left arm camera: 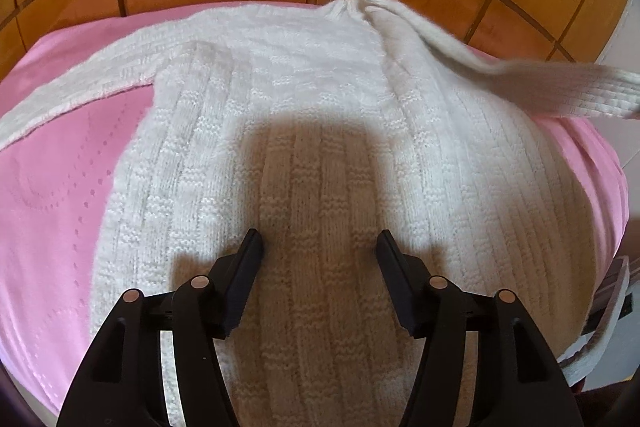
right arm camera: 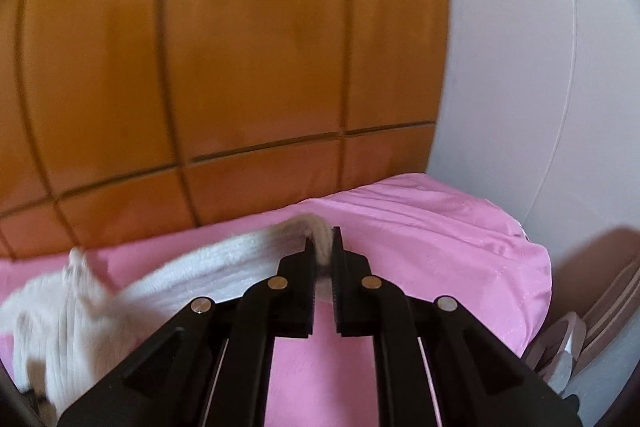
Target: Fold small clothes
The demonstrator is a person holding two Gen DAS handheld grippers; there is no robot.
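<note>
Early stage: white sweater (left arm camera: 304, 131) lies flat on pink bedding (left arm camera: 60, 195), no fold finished. Right gripper (right arm camera: 321, 247) is clamped on the sleeve cuff (right arm camera: 316, 231), lifted off the bed. Left gripper (left arm camera: 320, 247) stands half open, empty, the sweater body beneath its jaws. Sleeve blurred; hem cut off.

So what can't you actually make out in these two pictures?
- Sweater hem: left wrist view, cut off by the bottom edge and hidden behind the left hand-held gripper.
- Lifted sleeve cuff: left wrist view, blurred, running off the right edge.
- How much of the sleeve the right hand-held gripper pinches: right wrist view, hidden between its closed fingers.
- Objects beside the pink cover: right wrist view, blurred, at the edge.
</note>
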